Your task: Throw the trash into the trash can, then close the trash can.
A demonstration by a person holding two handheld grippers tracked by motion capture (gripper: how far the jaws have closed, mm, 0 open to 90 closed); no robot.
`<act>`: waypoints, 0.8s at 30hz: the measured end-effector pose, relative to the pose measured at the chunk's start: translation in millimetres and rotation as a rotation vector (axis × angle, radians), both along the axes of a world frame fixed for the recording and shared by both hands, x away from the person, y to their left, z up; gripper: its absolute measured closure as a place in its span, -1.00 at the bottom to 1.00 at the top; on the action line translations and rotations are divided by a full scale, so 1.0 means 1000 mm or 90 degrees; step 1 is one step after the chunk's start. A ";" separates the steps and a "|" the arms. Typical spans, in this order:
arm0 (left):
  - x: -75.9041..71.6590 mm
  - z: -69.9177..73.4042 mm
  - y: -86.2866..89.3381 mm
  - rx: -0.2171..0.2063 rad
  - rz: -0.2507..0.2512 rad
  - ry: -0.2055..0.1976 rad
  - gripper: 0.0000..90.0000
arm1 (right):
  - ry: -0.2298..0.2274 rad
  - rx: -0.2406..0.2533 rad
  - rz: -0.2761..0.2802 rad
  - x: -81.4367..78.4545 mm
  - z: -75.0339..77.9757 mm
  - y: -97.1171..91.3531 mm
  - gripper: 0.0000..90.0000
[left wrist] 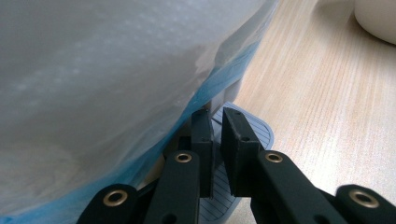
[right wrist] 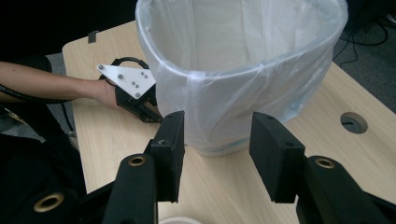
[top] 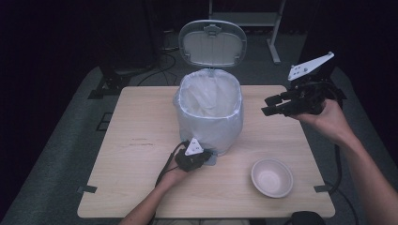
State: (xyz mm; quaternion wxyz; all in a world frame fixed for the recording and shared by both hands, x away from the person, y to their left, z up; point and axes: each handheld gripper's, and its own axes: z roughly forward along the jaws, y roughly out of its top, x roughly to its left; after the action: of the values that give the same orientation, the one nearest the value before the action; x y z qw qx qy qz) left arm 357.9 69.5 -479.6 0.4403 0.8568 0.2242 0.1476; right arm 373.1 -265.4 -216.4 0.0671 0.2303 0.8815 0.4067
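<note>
A small pedal bin (top: 210, 112) lined with a white plastic bag stands in the middle of the table, its lid (top: 212, 43) raised. My left gripper (top: 206, 157) is low at the bin's near base. In the left gripper view its jaws (left wrist: 215, 114) are shut and rest on the grey ribbed pedal (left wrist: 261, 133), with the bag (left wrist: 93, 70) bulging just above. My right gripper (top: 268, 105) hangs in the air to the right of the bin. Its jaws (right wrist: 217, 140) are open with nothing between them and point at the bin (right wrist: 243, 84).
A white bowl (top: 272, 177) sits empty near the table's front right. The wooden table (top: 136, 140) has bare room left of the bin. A cable hole (right wrist: 353, 122) is set in the tabletop. Dark floor and stands lie behind.
</note>
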 end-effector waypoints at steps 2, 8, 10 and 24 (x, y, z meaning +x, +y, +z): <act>0.000 0.000 0.000 0.000 0.001 0.000 0.86 | 0.002 0.004 0.001 -0.002 -0.004 -0.001 0.20; 0.000 0.000 0.000 0.001 -0.001 0.000 0.85 | 0.009 -0.001 0.005 -0.007 -0.017 -0.004 0.17; 0.000 0.000 0.000 0.001 -0.001 0.000 0.86 | 0.013 -0.002 0.004 -0.009 -0.020 -0.005 0.15; 0.000 0.000 0.000 0.002 0.000 0.000 0.85 | 0.018 0.008 0.006 -0.017 -0.036 -0.014 0.14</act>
State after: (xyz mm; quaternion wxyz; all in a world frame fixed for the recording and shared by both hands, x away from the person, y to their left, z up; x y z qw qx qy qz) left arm 357.9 69.6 -479.5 0.4393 0.8573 0.2238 0.1479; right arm 356.6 -279.0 -252.1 0.0511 0.2321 0.8808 0.4094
